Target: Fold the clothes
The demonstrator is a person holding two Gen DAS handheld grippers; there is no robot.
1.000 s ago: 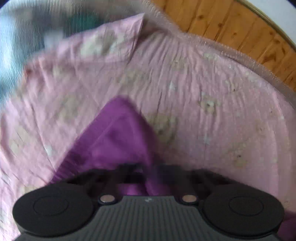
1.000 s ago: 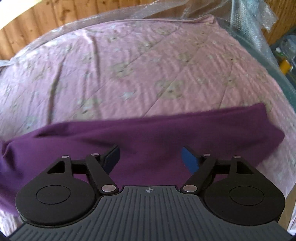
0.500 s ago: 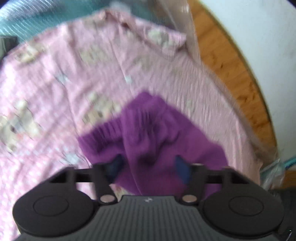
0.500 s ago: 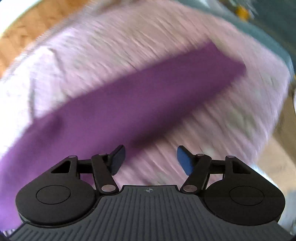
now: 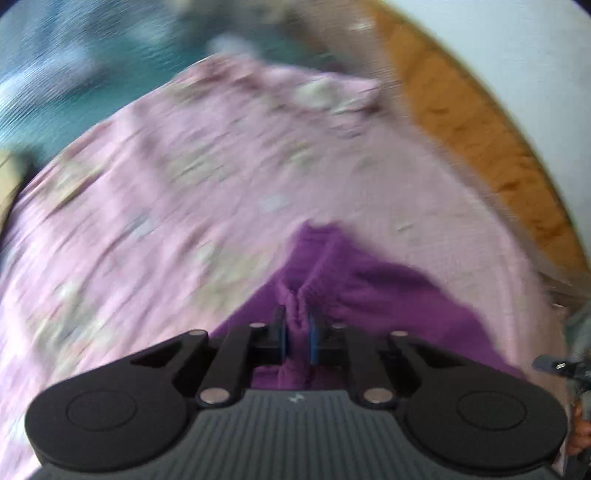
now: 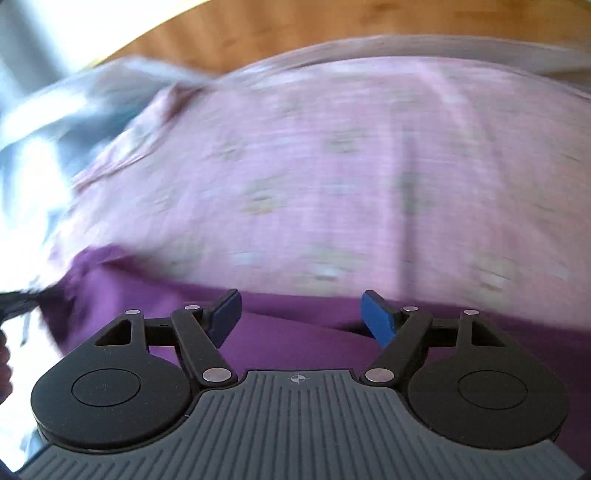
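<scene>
- Fingers of the left gripper [image 5: 295,334] are pinched tight on a bunched ridge of the purple garment [image 5: 373,295], the cloth squeezed up between the two blue pads.
- Right gripper [image 6: 301,317] hangs spread wide over the same purple garment [image 6: 295,339]; its blue pads [image 6: 376,317] grasp nothing, and whether they touch the fabric cannot be told through the blur.
- Beyond both tools, the garment lies low on the pink patterned bedsheet [image 5: 221,177], stretched as a long band across the right view and gathered to a peak in the left one.
- Farther off, a teal blurred area [image 5: 92,74] shows past the sheet's edge on the left view, and wooden panelling [image 6: 332,26] runs behind it in the right view.
- Judging by its rumpled, uneven lie, the folding looks early to midway: one end is gripped, no neat stacked shape shows, and squaring the layers and flattening them appear still left to do.
</scene>
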